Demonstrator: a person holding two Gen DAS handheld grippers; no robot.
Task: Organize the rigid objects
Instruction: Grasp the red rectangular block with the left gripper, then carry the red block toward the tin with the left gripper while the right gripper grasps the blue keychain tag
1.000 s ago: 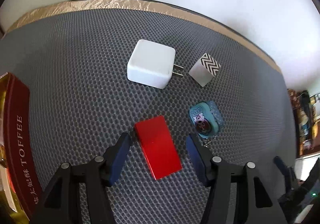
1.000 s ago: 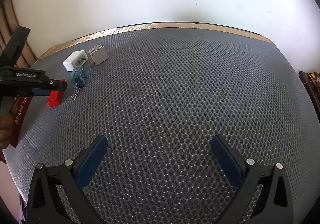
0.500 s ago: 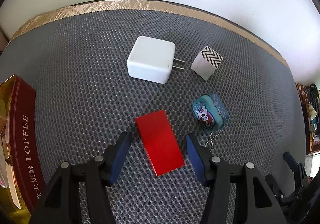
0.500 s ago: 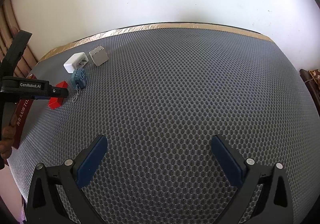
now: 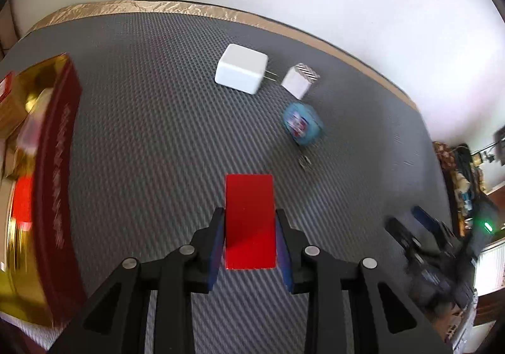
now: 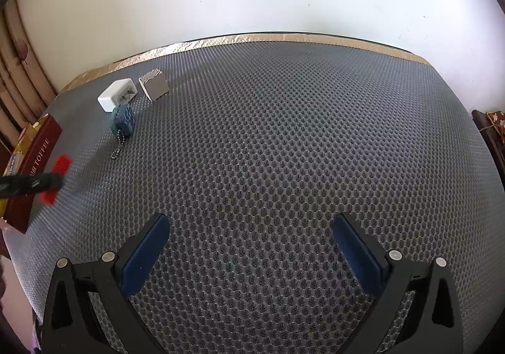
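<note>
My left gripper [image 5: 249, 221] is shut on a flat red block [image 5: 249, 215] and holds it above the grey mat; it also shows in the right wrist view [image 6: 58, 175]. Beyond it lie a white charger [image 5: 241, 68], a small zigzag-topped cube [image 5: 300, 81] and a teal keychain case [image 5: 301, 123]. A dark red toffee tin [image 5: 50, 177] with a gold inside stands at the left. My right gripper [image 6: 251, 229] is open and empty over the mat's middle.
The grey honeycomb mat [image 6: 284, 133] has a gold tape strip [image 5: 157, 8] along its far edge, under a white wall. Cluttered furniture [image 5: 467, 196] stands past the mat's right side. My right gripper shows blurred in the left wrist view [image 5: 419, 227].
My left gripper has closed on the red block, lifted it and swung left toward the toffee tin. The right gripper has stayed still and open.
</note>
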